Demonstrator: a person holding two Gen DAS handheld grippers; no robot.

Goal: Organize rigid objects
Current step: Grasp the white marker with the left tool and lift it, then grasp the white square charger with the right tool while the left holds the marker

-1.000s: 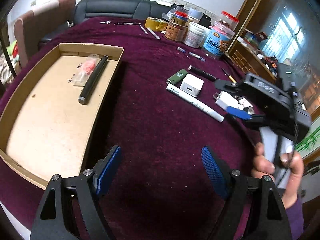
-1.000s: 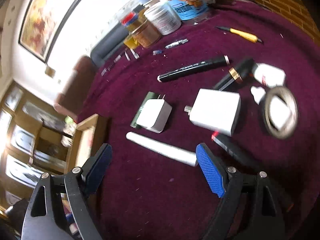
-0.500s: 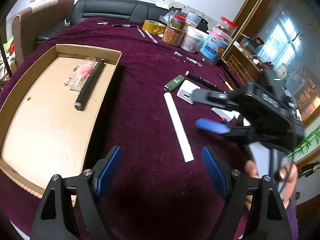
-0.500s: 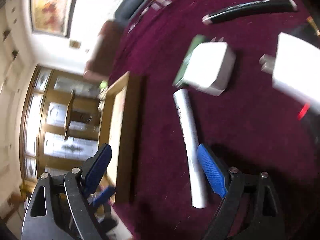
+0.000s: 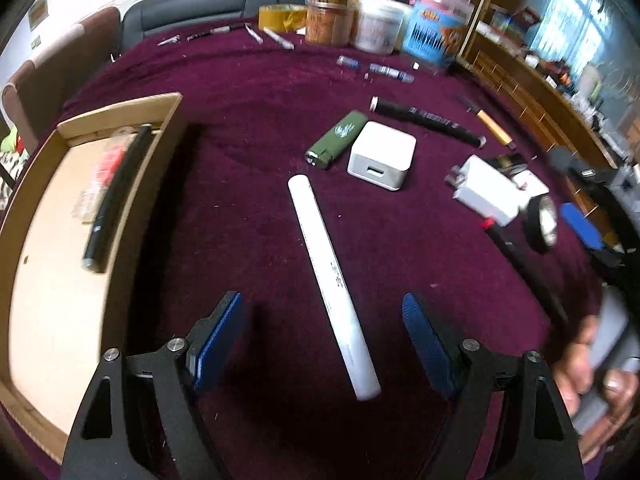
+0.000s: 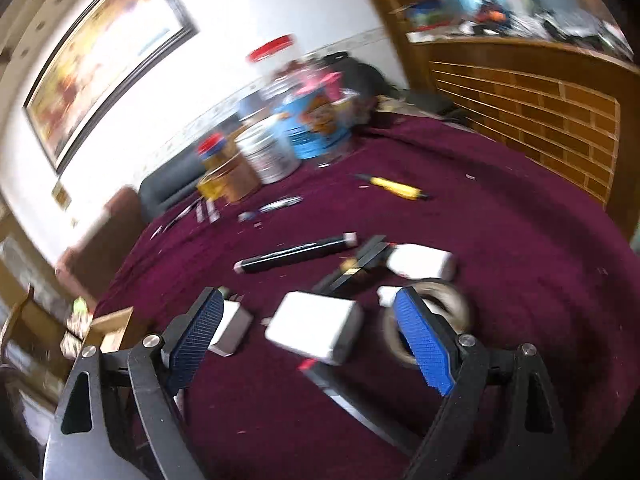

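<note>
A long white marker (image 5: pixel 332 280) lies on the maroon cloth, its near end between the open jaws of my left gripper (image 5: pixel 324 332), apart from both pads. A cardboard tray (image 5: pixel 60 280) at the left holds a black pen (image 5: pixel 116 192) and a clear packet (image 5: pixel 100 176). A green lighter (image 5: pixel 336 140), a square white charger (image 5: pixel 382 155), a second white charger (image 5: pixel 486 194) (image 6: pixel 314 330), a black marker (image 5: pixel 428 122) (image 6: pixel 296 254) and a tape roll (image 5: pixel 542 220) (image 6: pixel 436 320) lie on the cloth. My right gripper (image 6: pixel 312 340) is open and empty over the second charger.
Jars and tubs (image 5: pixel 376 24) (image 6: pixel 280 136) stand at the table's far edge with a yellow tape roll (image 5: pixel 280 18). A yellow knife (image 6: pixel 396 187) and small pens (image 5: pixel 390 72) lie on the cloth. A wooden brick-pattern cabinet (image 6: pixel 540 112) borders the right side.
My right gripper turned the white marker lengthwise, then drew back to the right over the chargers. My left gripper moved forward so the marker's near end lies between its jaws.
</note>
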